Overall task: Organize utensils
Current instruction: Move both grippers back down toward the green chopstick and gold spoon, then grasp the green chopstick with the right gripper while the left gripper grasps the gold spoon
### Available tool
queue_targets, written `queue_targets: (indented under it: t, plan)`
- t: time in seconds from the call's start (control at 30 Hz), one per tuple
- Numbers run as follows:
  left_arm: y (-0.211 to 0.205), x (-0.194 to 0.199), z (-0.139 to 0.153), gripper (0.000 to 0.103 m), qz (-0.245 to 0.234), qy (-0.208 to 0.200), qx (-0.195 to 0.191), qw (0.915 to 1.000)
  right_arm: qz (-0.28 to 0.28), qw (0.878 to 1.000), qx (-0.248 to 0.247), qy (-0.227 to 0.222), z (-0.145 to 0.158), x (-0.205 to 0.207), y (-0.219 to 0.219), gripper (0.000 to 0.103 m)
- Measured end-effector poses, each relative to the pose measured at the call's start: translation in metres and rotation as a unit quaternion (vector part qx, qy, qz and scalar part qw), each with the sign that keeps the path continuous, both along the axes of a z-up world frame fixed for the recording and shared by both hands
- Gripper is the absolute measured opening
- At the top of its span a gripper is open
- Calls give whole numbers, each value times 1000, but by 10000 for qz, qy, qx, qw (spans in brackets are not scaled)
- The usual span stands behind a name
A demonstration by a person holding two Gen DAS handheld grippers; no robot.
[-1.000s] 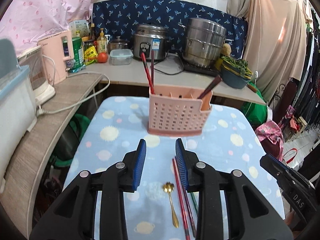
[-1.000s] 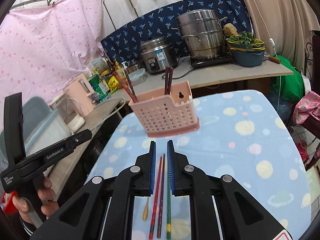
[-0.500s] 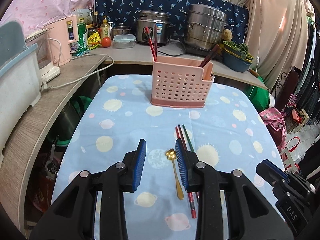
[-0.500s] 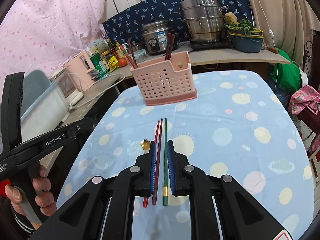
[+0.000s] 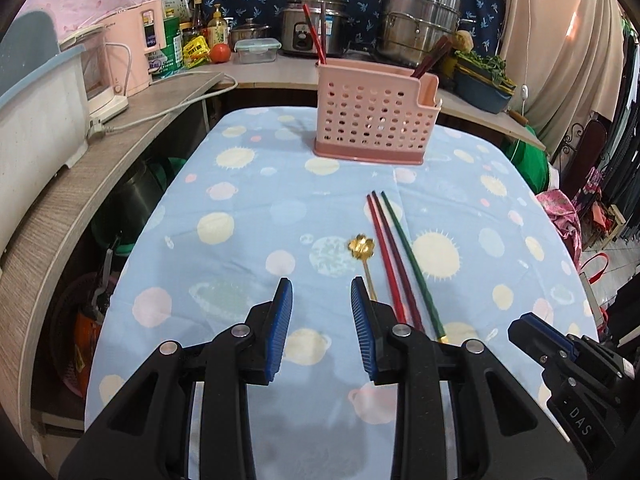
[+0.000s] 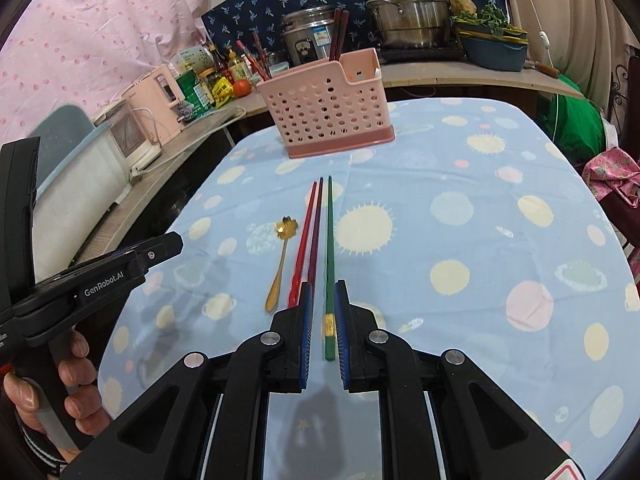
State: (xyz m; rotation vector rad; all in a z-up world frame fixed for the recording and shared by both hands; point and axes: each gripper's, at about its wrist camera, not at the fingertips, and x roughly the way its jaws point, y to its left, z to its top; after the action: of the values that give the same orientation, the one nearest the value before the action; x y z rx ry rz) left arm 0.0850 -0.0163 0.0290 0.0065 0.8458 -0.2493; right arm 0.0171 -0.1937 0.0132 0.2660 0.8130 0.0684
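Observation:
A pink perforated utensil basket (image 5: 374, 116) stands at the far end of the blue dotted tablecloth (image 5: 248, 216), with several chopsticks upright in it; it also shows in the right wrist view (image 6: 328, 108). On the cloth lie a gold spoon (image 6: 282, 256), a red chopstick (image 6: 305, 236), a dark red chopstick (image 6: 316, 232) and a green chopstick (image 6: 329, 248). My left gripper (image 5: 321, 300) is open and empty, above the cloth left of the spoon (image 5: 362, 250). My right gripper (image 6: 322, 300) is narrowly open, its jaws either side of the green chopstick's near end.
A counter (image 5: 120, 128) curves along the left and back with a pink appliance (image 5: 138, 46), bottles, a rice cooker (image 5: 314, 24) and a steel pot (image 5: 420, 18). A blue bowl of greens (image 5: 484, 80) sits back right. The table edge drops off at right.
Both grippers pulled back toward the near end of the table. The basket looks farther away. The right gripper's jaws have widened slightly around the green chopstick's end.

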Motion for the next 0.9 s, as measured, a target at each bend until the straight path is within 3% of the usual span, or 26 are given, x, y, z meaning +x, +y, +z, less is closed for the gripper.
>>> queue_targets:
  t: [0.13,0.23,0.9]
  plan:
    - [1,-4,-12,29,16,116,35,9999,42,9999,-30,135,-13,0,5,14]
    - [0,-7,-22,29,20,192,115,9997,63,9998,-81,194,-21,-1,8,25]
    - [-3,-10,-50,50,-22,458,220,9987,101,9983,-215,525,-57,19,18,25]
